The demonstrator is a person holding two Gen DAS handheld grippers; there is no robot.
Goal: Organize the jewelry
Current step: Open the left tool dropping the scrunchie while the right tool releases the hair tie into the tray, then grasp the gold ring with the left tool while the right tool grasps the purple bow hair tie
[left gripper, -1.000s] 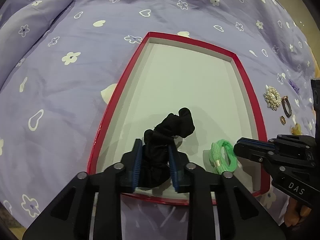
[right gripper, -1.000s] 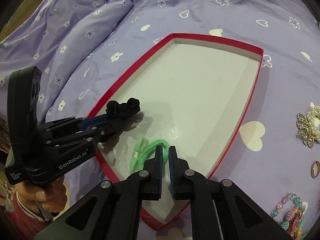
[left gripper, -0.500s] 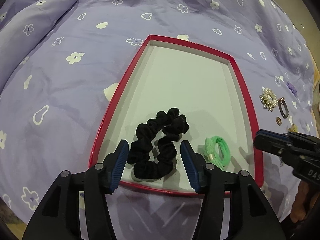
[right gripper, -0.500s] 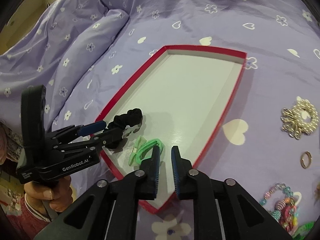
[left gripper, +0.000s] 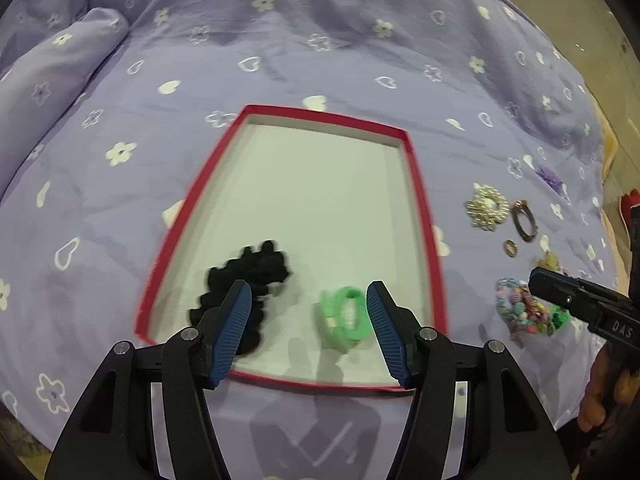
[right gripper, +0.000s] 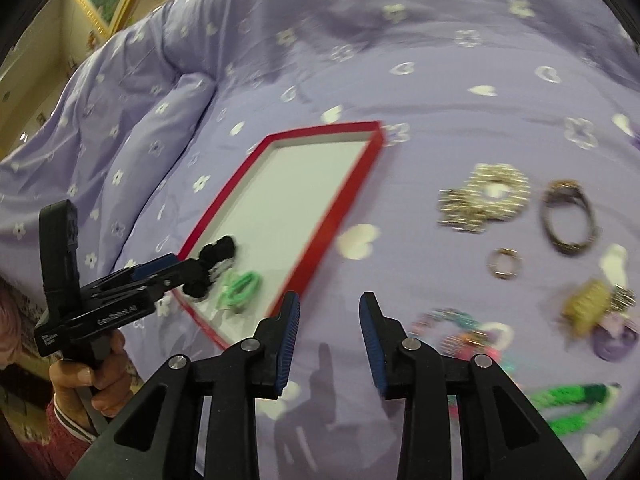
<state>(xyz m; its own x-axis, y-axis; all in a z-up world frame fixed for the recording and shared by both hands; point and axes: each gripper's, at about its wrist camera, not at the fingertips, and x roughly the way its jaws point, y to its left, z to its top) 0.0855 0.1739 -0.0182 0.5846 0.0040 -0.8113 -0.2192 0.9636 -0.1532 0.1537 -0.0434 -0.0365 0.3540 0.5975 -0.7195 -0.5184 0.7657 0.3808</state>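
- Step in hand: two hair ties are placed in the shallow red-rimmed tray with a white floor (left gripper: 423,216); judged from the layout, the work is turning to the pieces not yet sorted
- Left gripper (left gripper: 308,322): released, jaws just opened further, nothing between the pads; it hovers over the near end of the tray
- Right gripper (right gripper: 326,338): released, jaws just opened further, nothing between them; it hovers over the lilac flower-and-heart bedspread (right gripper: 400,32), right of the tray and near the loose pieces
- Items in the tray, count two: one black fabric scrunchie (left gripper: 248,276) at the near left, one bright green coiled hair tie (left gripper: 345,317) to its right, apart from it
- Items right of the tray on the bedspread, counted where clear: one pearl-and-gold brooch (right gripper: 486,196), one dark oval bangle (right gripper: 568,220), one small metal ring (right gripper: 505,263), one heap of pastel bead bracelets (left gripper: 520,311), one green band (right gripper: 572,404) nearest the camera
- Further small gold and purple pieces lie at the far right; blur prevents a count
- Next move, as a judgement: bring the right gripper down over one loose piece, likely the bead heap just ahead, close on it without snagging a neighbour, and carry it left to the tray's bare floor
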